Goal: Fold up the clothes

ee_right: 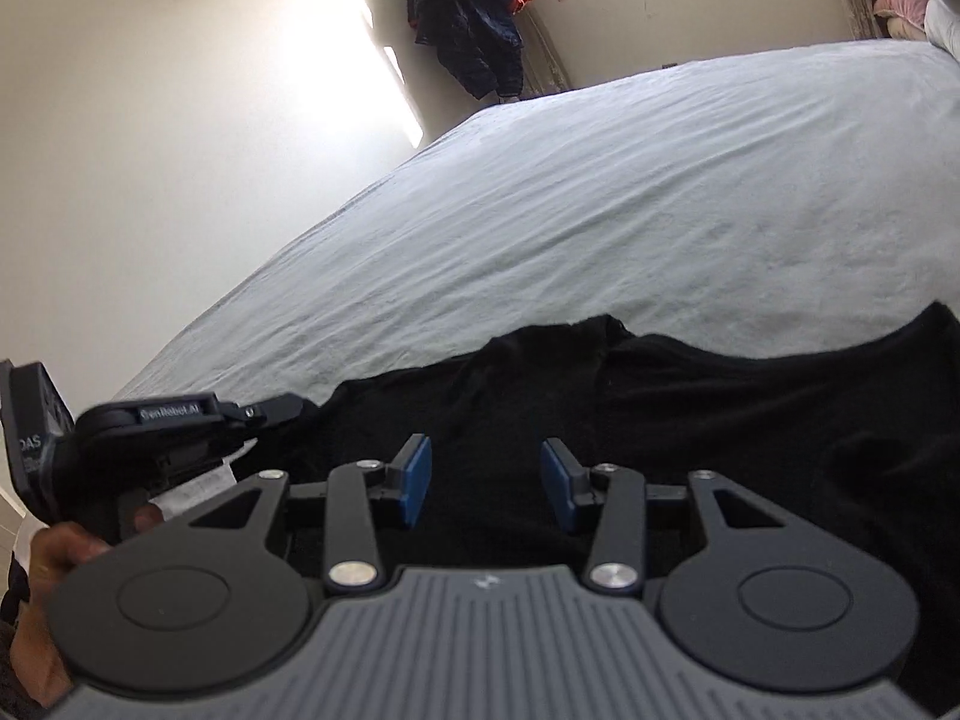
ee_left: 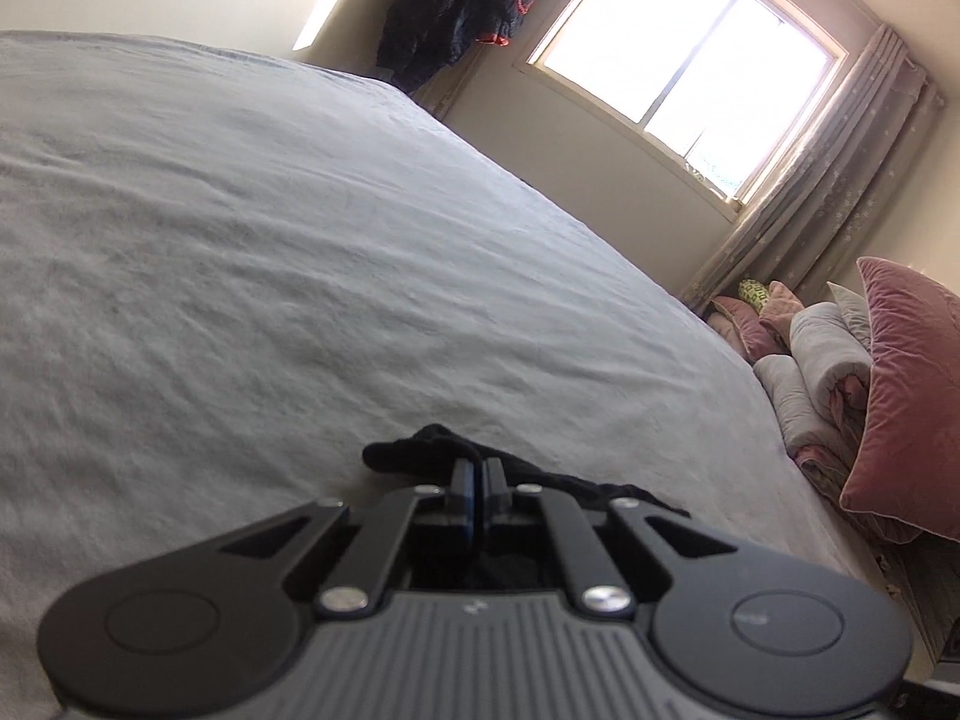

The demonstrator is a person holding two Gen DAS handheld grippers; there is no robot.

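Observation:
A black garment (ee_right: 690, 420) lies crumpled on the near part of a bed under a grey sheet (ee_right: 600, 210). My right gripper (ee_right: 486, 480) hovers just over the cloth, open, its blue pads (ee_right: 417, 474) apart with nothing pinched between them. My left gripper (ee_left: 477, 471) is shut, jaws together on an edge of the black garment (ee_left: 414, 450), which bunches around the tips. The right wrist view shows that left gripper (ee_right: 288, 405) at the garment's left corner, held by a hand (ee_right: 60, 552).
Pink pillows (ee_left: 906, 396) and rolled quilts (ee_left: 822, 372) are piled at the head of the bed. A window (ee_left: 690, 54) with a curtain (ee_left: 828, 180) is beyond the bed. A dark jacket (ee_right: 474, 6) hangs in the corner. The grey sheet (ee_left: 270, 240) stretches wide and flat.

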